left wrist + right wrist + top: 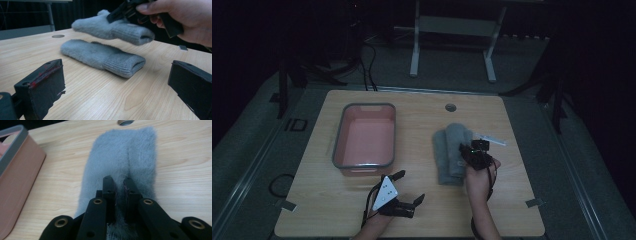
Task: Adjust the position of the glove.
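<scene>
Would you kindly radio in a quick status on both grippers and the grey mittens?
Right gripper shut on upper mitten, lifted off table. Left gripper open, empty. Second mitten flat on table. Pink tub left, path unobstructed.

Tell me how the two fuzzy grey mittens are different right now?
The upper fuzzy grey mitten hangs in the air, pinched by the right claw; the lower fuzzy grey mitten lies flat on the wooden table, untouched. The upper mitten looks blurred, the lower mitten sharp. Both share grey fleece and ribbed cuffs.
</scene>
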